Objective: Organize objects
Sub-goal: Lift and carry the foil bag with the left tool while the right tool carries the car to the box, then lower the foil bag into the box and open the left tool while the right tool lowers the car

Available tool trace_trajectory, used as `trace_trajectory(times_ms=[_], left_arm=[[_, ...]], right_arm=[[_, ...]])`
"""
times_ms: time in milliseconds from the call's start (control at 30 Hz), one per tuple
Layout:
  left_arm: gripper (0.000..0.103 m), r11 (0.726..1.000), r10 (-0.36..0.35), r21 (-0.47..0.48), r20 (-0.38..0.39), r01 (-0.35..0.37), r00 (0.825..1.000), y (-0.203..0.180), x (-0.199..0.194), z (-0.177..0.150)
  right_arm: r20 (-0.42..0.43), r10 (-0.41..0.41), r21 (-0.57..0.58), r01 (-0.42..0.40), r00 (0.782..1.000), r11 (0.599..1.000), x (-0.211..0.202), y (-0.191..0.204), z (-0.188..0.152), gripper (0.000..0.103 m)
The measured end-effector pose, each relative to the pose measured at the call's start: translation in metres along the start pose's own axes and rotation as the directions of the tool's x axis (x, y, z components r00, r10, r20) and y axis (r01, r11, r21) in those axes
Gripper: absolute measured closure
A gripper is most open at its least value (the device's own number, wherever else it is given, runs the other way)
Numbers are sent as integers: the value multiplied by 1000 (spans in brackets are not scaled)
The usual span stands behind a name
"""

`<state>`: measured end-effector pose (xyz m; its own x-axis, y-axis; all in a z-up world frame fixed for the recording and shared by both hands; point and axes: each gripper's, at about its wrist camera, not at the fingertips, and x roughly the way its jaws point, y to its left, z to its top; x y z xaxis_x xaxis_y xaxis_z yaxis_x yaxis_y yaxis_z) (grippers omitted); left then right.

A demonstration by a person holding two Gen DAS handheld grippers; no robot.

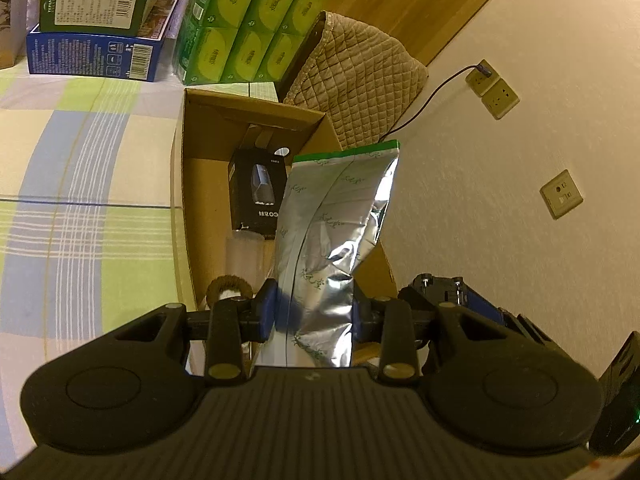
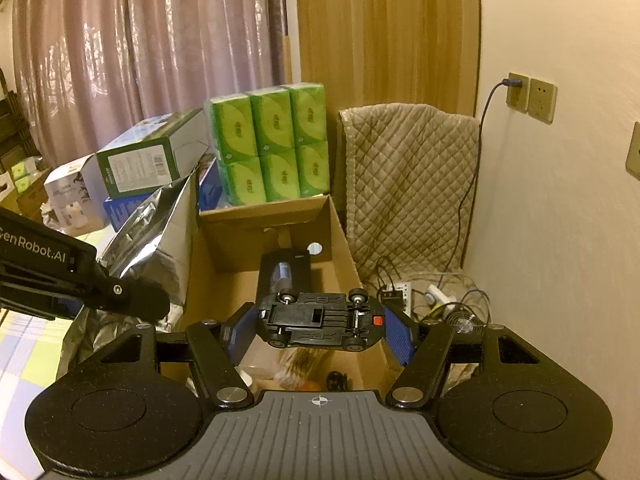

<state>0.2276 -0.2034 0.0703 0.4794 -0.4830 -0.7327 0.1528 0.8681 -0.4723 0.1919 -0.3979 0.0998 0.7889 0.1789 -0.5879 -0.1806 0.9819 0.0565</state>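
We are putting things away into the cardboard box [image 2: 340, 232], and both our hands are full. Our left gripper [image 1: 314, 316] is squeezed tight on a shiny silver bag [image 1: 336, 216] with a green strip on top. The bag stands up in the middle of the left view, over the open box. It is crinkly foil and looks bent and soft.

Our right gripper [image 2: 320, 326] is closed on a black toy car [image 2: 320, 316], low in the middle of the right view. The car is turned so we see its flat plastic bottom and four little wheels. It hangs over the box.

A black carton [image 1: 256, 188] already sits inside the box. We think the next move is to lower each thing into a free spot and let go gently. The bag may flop over.
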Motion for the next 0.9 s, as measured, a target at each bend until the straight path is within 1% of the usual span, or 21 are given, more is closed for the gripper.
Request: trace_trajectory(times_ms=[400, 633, 667, 700, 733, 900], left_arm=[[73, 1000, 5, 0, 4, -5, 1000, 4, 21, 29], [73, 1000, 30, -11, 7, -30, 1000, 8, 34, 42], [71, 999, 29, -20, 17, -28, 999, 9, 35, 44], [64, 999, 25, -31, 31, -24, 999, 12, 36, 46], [62, 999, 24, -38, 37, -23, 999, 14, 36, 47], [61, 998, 40, -54, 44, -38, 998, 24, 32, 47]], right_arm=[[-9, 0, -1, 0, 1000, 1000, 27, -5, 14, 39], [-16, 5, 8, -5, 1000, 1000, 40, -10, 19, 39], [-17, 7, 8, -7, 1000, 1000, 41, -10, 19, 39], [-18, 8, 9, -8, 1000, 1000, 42, -11, 19, 39], [-18, 8, 11, -8, 1000, 1000, 43, -11, 19, 39], [-25, 13, 21, -12, 1000, 1000, 45, -13, 16, 39]])
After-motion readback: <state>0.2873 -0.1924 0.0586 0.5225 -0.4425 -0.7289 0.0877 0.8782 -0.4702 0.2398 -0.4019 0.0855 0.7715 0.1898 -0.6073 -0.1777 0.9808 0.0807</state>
